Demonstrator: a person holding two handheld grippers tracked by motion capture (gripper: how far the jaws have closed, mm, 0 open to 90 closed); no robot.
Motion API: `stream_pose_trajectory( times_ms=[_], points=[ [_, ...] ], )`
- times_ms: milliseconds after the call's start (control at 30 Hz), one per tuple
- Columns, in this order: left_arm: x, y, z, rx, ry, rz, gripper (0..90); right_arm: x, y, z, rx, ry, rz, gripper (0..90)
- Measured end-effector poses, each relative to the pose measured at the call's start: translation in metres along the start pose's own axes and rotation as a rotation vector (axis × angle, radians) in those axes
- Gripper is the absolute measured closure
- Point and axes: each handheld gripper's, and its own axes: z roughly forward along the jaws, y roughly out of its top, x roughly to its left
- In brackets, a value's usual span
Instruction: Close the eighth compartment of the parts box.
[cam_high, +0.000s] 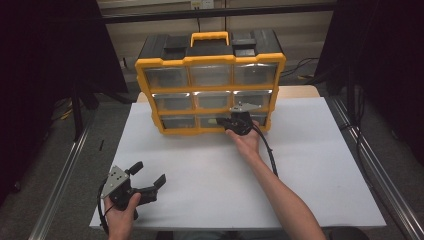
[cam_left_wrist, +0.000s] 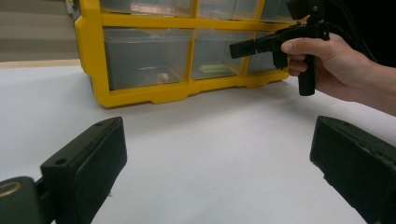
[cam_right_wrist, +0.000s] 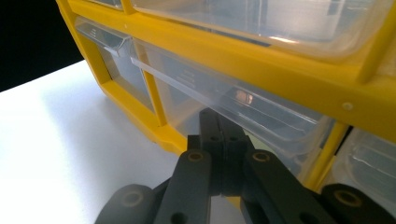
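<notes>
The bottom-row middle drawer of the yellow organizer is the thing in hand: it sits in the lowest tier, between its two neighbours, and looks pushed in or nearly so. The right gripper has its jaws fully closed, pressed together with nothing visibly between them, their tips right under the drawer's clear handle lip; whether they touch it cannot be told. This reads as the step of hooking or nudging that drawer, so the next move likely calls for catching the lip from below and drawing straight back toward the person, keeping level so the drawer does not bind in the yellow frame. Through the clear front a pale green item lies inside. The organizer stands at the far edge of the white desk, which leaves wide bare room in front for pulling a drawer out. The left gripper rests near the front left corner, jaws wide open and holding nothing, well apart from the work.
</notes>
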Motion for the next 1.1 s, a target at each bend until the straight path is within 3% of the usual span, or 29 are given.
stream_pose_trajectory(
  times_ms=[367,433,633,900,1100],
  points=[
    [-0.002,-0.001,0.004,-0.019,0.012,-0.04,4.1,-0.002,-0.007,-0.003,0.014,0.016,0.004,89.6],
    [0.0,-0.001,0.002,-0.001,0.009,-0.017,4.1,-0.002,-0.007,-0.003,0.015,0.019,0.004,87.9],
    [0.0,-0.001,0.003,0.0,0.009,-0.024,4.1,0.002,-0.007,-0.007,0.008,0.03,-0.008,81.4],
    [0.001,-0.002,0.004,0.005,0.012,-0.021,4.0,0.005,-0.011,-0.015,-0.003,0.053,0.008,55.5],
    [0.0,-0.002,0.004,0.001,0.012,-0.026,4.1,0.008,-0.012,-0.024,-0.01,0.024,0.006,30.5]
  ],
)
